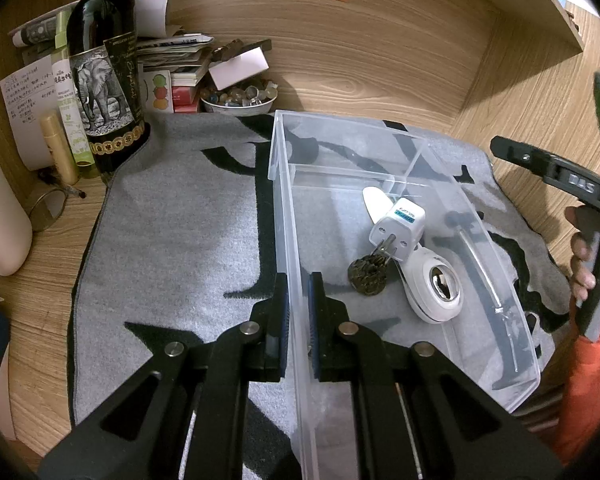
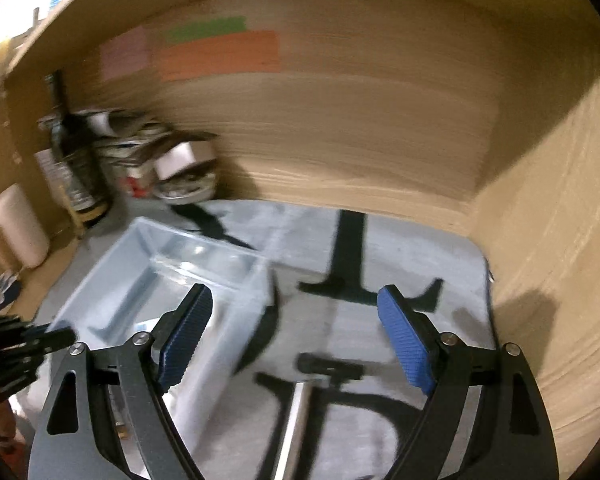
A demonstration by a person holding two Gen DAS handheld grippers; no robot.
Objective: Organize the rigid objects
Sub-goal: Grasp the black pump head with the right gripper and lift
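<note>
A clear plastic bin (image 1: pixel 512 344) sits on a grey mat (image 1: pixel 172 240). Inside lie a white plug adapter (image 1: pixel 400 230), a dark carved ball (image 1: pixel 367 276) and a white oval device (image 1: pixel 436 288). My left gripper (image 1: pixel 299 312) is shut on the bin's left wall. In the right wrist view, my right gripper (image 2: pixel 296 336) is open and empty above the mat, beside the bin (image 2: pixel 140 276). A black-headed metal tool (image 2: pixel 328 366) lies on the mat between its fingers; it also shows beside the bin in the left wrist view (image 1: pixel 480 256). The right gripper shows at the right edge of the left wrist view (image 1: pixel 556 172).
A dark wine bottle (image 1: pixel 104 76), small tubes (image 1: pixel 60 144), stacked books (image 1: pixel 176 60) and a bowl of stones (image 1: pixel 240 98) crowd the back left corner. A cream container (image 1: pixel 0 208) stands at far left. Wooden walls (image 2: pixel 540 240) close in behind and right.
</note>
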